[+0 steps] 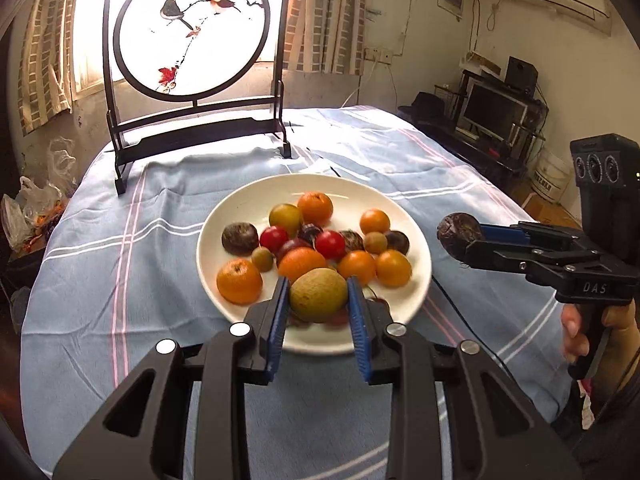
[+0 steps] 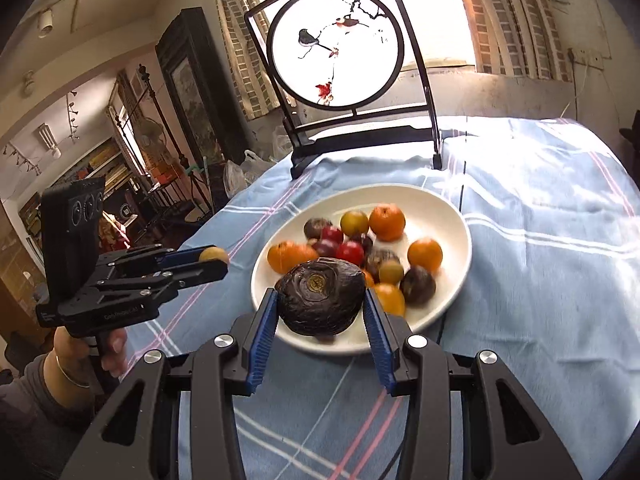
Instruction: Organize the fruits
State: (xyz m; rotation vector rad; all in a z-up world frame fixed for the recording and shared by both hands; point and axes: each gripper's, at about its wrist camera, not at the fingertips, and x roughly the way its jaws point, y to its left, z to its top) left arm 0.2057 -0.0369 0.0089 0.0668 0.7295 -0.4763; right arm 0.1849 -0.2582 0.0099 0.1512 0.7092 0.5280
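Observation:
A white plate [image 1: 240, 208] on the blue cloth holds several oranges, red fruits, dark round fruits and small tan fruits. My left gripper [image 1: 319, 300] is shut on a tan-green round fruit [image 1: 318, 295], held above the plate's near rim; it also shows in the right wrist view [image 2: 214, 256]. My right gripper [image 2: 320, 304] is shut on a dark wrinkled water chestnut [image 2: 320, 298], above the plate [image 2: 440, 208] near its front edge. In the left wrist view the right gripper [image 1: 460, 240] holds the chestnut [image 1: 458, 232] to the right of the plate.
A black-framed round bird screen [image 1: 192, 32] stands at the table's far side. The blue striped tablecloth [image 1: 120, 240] covers the table. A black cable [image 1: 460, 308] runs across the cloth right of the plate. Plastic bags [image 1: 28, 212] sit beyond the left edge.

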